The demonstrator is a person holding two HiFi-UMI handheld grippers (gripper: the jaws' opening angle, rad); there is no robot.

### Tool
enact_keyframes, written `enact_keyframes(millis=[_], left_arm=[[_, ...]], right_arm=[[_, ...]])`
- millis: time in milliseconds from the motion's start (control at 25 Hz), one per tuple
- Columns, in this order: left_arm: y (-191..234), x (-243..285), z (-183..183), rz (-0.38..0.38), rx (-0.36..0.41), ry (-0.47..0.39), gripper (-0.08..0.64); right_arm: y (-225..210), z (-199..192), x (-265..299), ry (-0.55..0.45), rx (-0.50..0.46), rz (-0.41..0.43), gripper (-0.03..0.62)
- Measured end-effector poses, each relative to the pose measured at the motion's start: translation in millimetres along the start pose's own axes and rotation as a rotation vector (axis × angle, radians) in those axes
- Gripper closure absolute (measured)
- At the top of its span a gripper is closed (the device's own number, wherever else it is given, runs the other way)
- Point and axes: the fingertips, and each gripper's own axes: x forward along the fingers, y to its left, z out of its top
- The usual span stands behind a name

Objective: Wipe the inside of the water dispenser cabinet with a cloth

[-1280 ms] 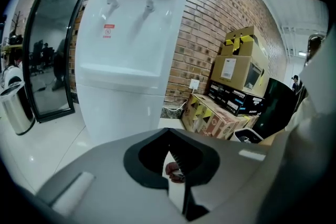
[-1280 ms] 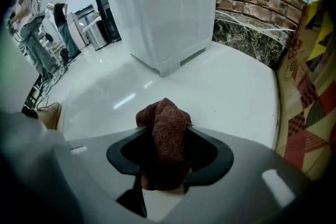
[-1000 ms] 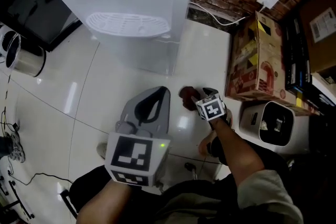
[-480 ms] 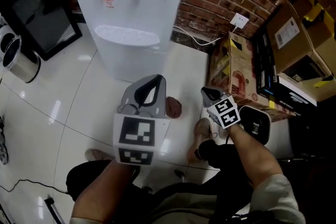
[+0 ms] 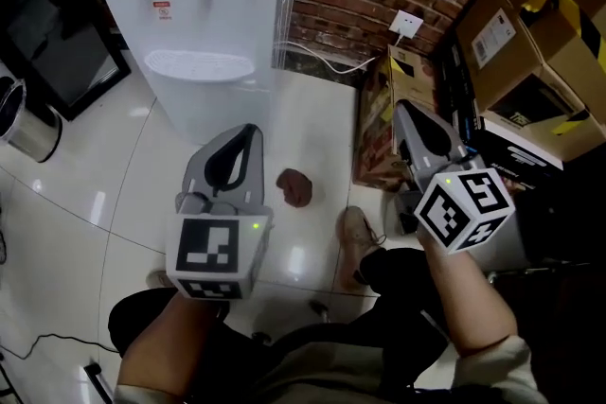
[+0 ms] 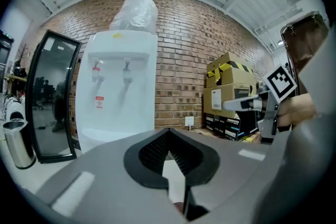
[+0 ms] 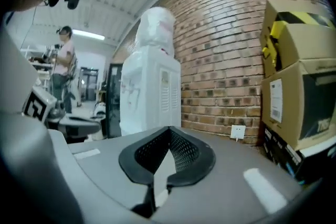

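A white water dispenser [image 5: 204,5] stands against the brick wall, and it also shows in the left gripper view [image 6: 118,92] and the right gripper view [image 7: 149,97]. A crumpled reddish-brown cloth [image 5: 295,187] lies on the glossy floor in front of it, touched by neither gripper. My left gripper [image 5: 248,130] is shut and empty, held above the floor just left of the cloth and pointing at the dispenser [image 6: 169,131]. My right gripper [image 5: 402,109] has just closed its jaws on nothing [image 7: 169,129] and is raised well above the cloth, to its right.
Cardboard boxes [image 5: 530,24] are stacked at the right, and another box [image 5: 379,128] leans by the wall under a socket [image 5: 407,22]. A metal bin [image 5: 24,132] and a black glass-door cabinet [image 5: 57,52] stand at the left. My shoe [image 5: 358,237] is near the cloth.
The right gripper was low beside the cloth with open jaws; it has risen high and shut, and the cloth stays on the floor. The left gripper rose a little.
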Motion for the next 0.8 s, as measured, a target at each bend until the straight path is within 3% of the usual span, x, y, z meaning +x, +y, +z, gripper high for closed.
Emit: enact_keyframes(millis=[120,240,360,520,800], left_arm=[[5,-9,2,0.043,-0.016,-0.010,0.560],[5,-14,2,0.061,-0.005,-0.009,0.560],[3,-15,4,0.063,0.026,-0.017,0.560],[-4,-14,4,0.054,0.035,-0.034,0.560],[-6,-15,0,0.051,0.040,-0.023,0.560]], right_arm=[[14,8,-12,-0.108,0.051,-0.025,0.578],[38,1,-23,-0.135,-0.011,0.008,0.578],[64,-13,-22,-0.098,-0.051,0.079,0.578],[78,-34,-16,-0.032,-0.087,0.114,0.578],[56,-40,-14,-0.007,-0.044,0.061,0.580]])
